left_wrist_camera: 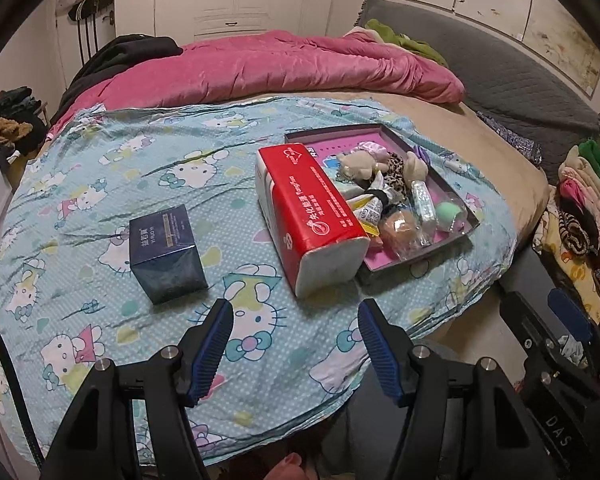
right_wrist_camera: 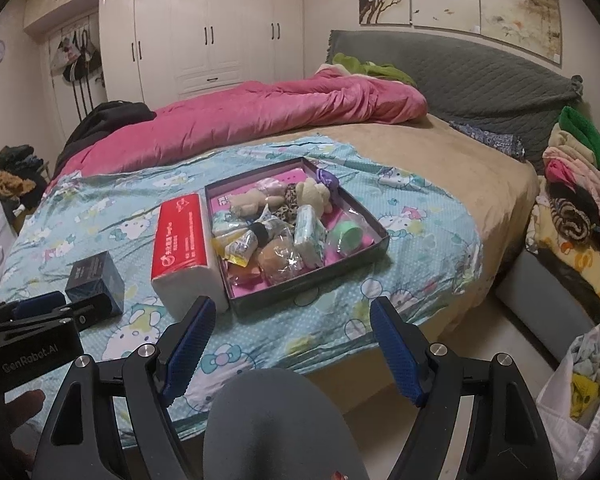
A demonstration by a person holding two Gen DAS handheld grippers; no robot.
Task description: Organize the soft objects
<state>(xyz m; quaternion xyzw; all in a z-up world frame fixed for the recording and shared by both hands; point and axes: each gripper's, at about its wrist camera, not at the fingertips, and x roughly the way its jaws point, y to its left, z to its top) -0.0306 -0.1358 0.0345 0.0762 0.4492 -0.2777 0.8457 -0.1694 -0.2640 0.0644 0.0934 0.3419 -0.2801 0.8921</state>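
Observation:
A shallow grey box with a pink floor [right_wrist_camera: 374,246] [left_wrist_camera: 470,216] lies on the Hello Kitty sheet [right_wrist_camera: 412,280] [left_wrist_camera: 148,184]. It holds several soft items: beige plush toys [right_wrist_camera: 256,202] [left_wrist_camera: 356,164], a leopard scrunchie [right_wrist_camera: 288,210], a green sponge [right_wrist_camera: 350,236] [left_wrist_camera: 446,210], wrapped packs and an orange sponge [right_wrist_camera: 278,262]. A red tissue pack [right_wrist_camera: 182,246] [left_wrist_camera: 312,216] leans on the box's left side. A dark blue box [left_wrist_camera: 166,254] [right_wrist_camera: 98,280] stands to the left. My left gripper [left_wrist_camera: 296,340] is open and empty in front of the tissue pack. My right gripper [right_wrist_camera: 292,344] is open and empty in front of the box.
A pink quilt [right_wrist_camera: 240,120] lies across the far bed. Folded clothes [right_wrist_camera: 572,184] are stacked at the right. A white bag [right_wrist_camera: 580,392] sits on the floor at right. A grey knee [right_wrist_camera: 276,420] is below the right gripper. White wardrobes [right_wrist_camera: 204,32] stand behind.

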